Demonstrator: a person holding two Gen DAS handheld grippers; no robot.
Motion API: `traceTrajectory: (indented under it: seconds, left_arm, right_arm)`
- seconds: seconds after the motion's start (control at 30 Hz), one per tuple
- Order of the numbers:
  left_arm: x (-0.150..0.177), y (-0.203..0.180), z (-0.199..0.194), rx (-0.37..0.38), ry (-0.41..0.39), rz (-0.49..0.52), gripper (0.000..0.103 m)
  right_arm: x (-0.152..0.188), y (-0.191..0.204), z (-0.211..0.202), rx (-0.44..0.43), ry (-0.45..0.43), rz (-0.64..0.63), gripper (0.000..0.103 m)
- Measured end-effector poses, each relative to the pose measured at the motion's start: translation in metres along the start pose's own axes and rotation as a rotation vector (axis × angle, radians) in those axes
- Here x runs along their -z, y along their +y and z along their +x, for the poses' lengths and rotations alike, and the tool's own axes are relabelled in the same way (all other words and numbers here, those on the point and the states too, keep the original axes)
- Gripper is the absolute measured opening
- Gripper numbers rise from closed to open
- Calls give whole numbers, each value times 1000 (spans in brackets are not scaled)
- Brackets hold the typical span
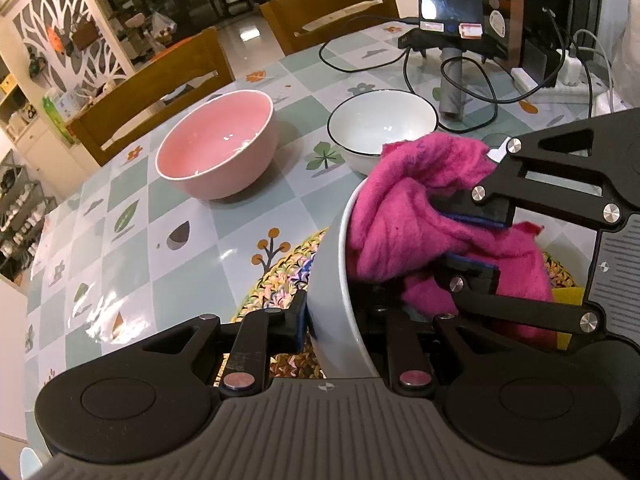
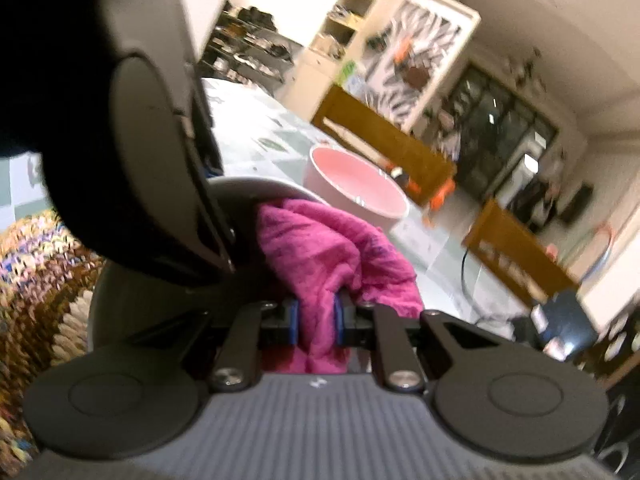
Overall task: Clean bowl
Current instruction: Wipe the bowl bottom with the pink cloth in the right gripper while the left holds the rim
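A grey bowl (image 1: 334, 280) is tipped up on edge over a woven mat (image 1: 280, 276). My left gripper (image 1: 340, 320) is shut on its rim, one pad outside the wall and one inside. A magenta cloth (image 1: 400, 208) fills the bowl's inside. My right gripper (image 1: 464, 242) comes in from the right, shut on that cloth. In the right wrist view the cloth (image 2: 320, 248) is pinched between the blue pads of the right gripper (image 2: 316, 320), with the grey bowl (image 2: 256, 188) behind it. The left gripper's dark body (image 2: 140, 180) blocks the upper left there.
A pink bowl (image 1: 218, 144) and a white bowl (image 1: 380, 120) stand further back on the patterned table (image 1: 180, 240). A device on a stand (image 1: 448, 12) with trailing cables sits at the far right. Wooden chairs (image 1: 160, 88) line the far edge. Something yellow (image 1: 568, 296) lies beneath the cloth.
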State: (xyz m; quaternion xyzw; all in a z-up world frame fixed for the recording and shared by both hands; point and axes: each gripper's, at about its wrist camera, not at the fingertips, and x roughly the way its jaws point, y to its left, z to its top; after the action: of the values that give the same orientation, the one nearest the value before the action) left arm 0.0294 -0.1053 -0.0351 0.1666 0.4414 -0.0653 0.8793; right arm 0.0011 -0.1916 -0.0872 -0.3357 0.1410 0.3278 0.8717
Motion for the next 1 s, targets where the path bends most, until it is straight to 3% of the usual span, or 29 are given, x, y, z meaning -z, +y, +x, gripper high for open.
traceTrajectory:
  seconds: [0.13,0.43,0.8,1.0]
  left_arm:
    - [0,-2,-2,5,-6,-5,26]
    - [1,1,-3,20,-24,-42,28]
    - [0,3,-3,25,-25,-78,29]
    - [5,5,1,36,5,-140,32]
  right_arm:
    - [4,-2,3,25,33,-56,17]
    - [19,-10,15,9,168,-39,17]
    - [19,-15,32,-73,273,120,17]
    - [20,-24,37,-120,304,291,17]
